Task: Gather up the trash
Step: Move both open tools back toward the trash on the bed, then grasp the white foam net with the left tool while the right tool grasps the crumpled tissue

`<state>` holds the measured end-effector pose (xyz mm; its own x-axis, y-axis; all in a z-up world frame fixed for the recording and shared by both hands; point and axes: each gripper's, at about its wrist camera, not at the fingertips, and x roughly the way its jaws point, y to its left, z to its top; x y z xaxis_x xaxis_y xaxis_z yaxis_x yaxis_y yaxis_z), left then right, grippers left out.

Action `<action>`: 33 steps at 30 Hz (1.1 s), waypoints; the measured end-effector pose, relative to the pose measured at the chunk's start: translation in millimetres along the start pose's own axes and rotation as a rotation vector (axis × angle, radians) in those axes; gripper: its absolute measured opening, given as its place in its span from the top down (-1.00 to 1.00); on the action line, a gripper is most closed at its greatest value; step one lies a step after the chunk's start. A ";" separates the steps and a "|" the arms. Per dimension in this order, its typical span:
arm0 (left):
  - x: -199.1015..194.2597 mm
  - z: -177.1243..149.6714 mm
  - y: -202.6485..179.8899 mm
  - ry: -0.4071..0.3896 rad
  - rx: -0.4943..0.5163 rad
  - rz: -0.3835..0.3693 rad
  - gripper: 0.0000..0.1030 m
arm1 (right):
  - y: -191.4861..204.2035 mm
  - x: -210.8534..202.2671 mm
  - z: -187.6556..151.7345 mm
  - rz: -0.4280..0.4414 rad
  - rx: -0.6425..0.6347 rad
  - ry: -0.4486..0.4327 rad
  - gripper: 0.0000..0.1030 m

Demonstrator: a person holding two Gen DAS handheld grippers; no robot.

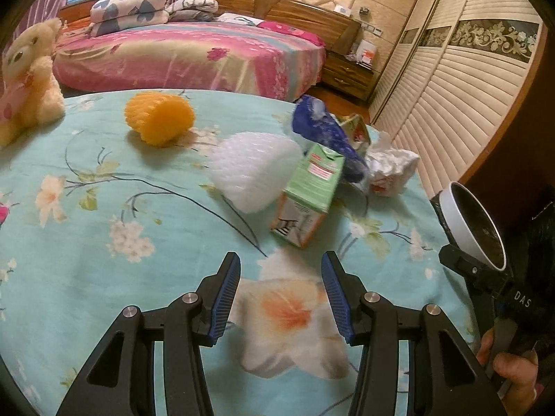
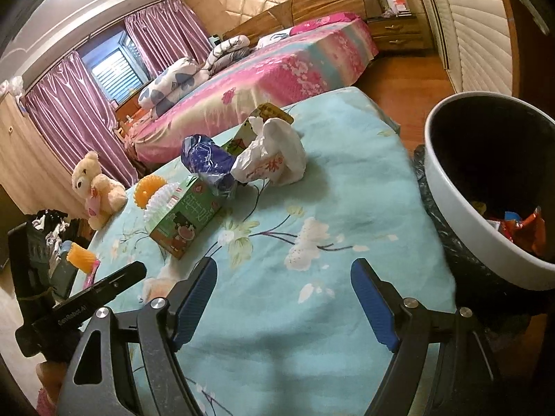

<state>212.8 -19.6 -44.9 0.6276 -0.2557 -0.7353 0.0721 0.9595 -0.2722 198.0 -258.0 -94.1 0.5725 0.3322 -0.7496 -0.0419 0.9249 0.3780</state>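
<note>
Trash lies on a teal floral bedspread [image 1: 104, 208]: a green milk carton [image 1: 308, 190], a white foam wrap [image 1: 253, 170], a blue plastic bag [image 1: 326, 131], a crumpled white bag [image 1: 392, 170] and a second carton [image 1: 357, 128] behind. The right wrist view shows the same green carton [image 2: 187, 218], blue bag [image 2: 208, 159] and white bag [image 2: 274, 159]. My left gripper [image 1: 281, 277] is open and empty, short of the green carton. My right gripper [image 2: 284, 280] is open and empty over the spread. A white bin [image 2: 451, 180] with wrappers inside stands at the right.
A yellow spiky roller [image 1: 159, 118] and a teddy bear [image 1: 31, 79] sit on the spread's far left. A pink bed [image 1: 194, 55], a nightstand [image 1: 347, 72] and slatted wardrobe doors [image 1: 451, 86] lie beyond. The bin's rim [image 1: 461, 222] is at the bed's right edge.
</note>
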 end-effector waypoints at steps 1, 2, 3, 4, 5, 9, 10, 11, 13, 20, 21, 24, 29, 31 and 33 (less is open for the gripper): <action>0.8 1.2 2.4 0.000 0.000 0.002 0.07 | 0.4 1.6 1.2 -0.001 -0.002 0.000 -0.57; 1.4 2.9 5.0 -0.001 -0.002 0.006 0.07 | 1.2 3.5 2.9 -0.001 -0.004 0.002 -0.57; 2.1 4.1 8.2 -0.003 0.001 0.009 0.07 | 2.3 5.5 4.8 -0.002 -0.007 0.003 -0.57; 3.5 5.5 10.3 -0.003 0.006 0.016 0.07 | 2.8 7.1 6.3 -0.003 -0.010 0.003 -0.57; 5.9 7.7 12.5 -0.003 0.015 0.029 0.07 | 3.9 8.6 8.1 -0.002 -0.014 0.003 -0.57; 16.0 16.5 23.1 0.014 0.016 0.024 0.07 | 9.1 15.8 17.7 -0.007 -0.036 -0.005 -0.57; 18.6 19.5 25.0 0.018 0.014 0.019 0.07 | 9.6 17.1 19.8 -0.007 -0.040 -0.007 -0.57; 20.5 21.9 26.5 0.019 0.016 0.016 0.07 | 10.4 18.7 22.3 -0.006 -0.043 -0.010 -0.57; 24.9 28.8 29.5 0.019 0.021 0.010 0.07 | 12.0 22.7 27.3 -0.011 -0.048 -0.018 -0.57; 39.0 51.4 39.7 0.005 0.031 -0.029 0.07 | 14.1 40.5 49.2 -0.015 -0.052 -0.028 -0.57; 41.7 52.8 40.3 0.010 0.030 -0.034 0.07 | 14.0 44.3 53.0 -0.014 -0.049 -0.027 -0.57; 52.6 57.7 41.4 0.034 0.022 -0.071 0.07 | 12.2 52.3 59.7 -0.001 -0.042 -0.025 -0.57; 63.2 57.8 35.8 0.051 0.056 -0.069 0.09 | 13.6 68.0 63.9 0.005 -0.064 -0.005 -0.49; 65.9 55.8 33.4 0.051 0.075 -0.043 0.39 | 14.5 69.6 63.5 -0.005 -0.079 -0.009 -0.06; 67.5 54.1 32.9 0.055 0.080 -0.036 0.58 | 14.9 71.1 62.1 -0.024 -0.093 0.002 0.64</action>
<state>299.5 1.1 -69.9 0.5798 -0.2943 -0.7598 0.1572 0.9554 -0.2501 289.0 -232.0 -108.0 0.5723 0.3097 -0.7593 -0.1040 0.9459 0.3074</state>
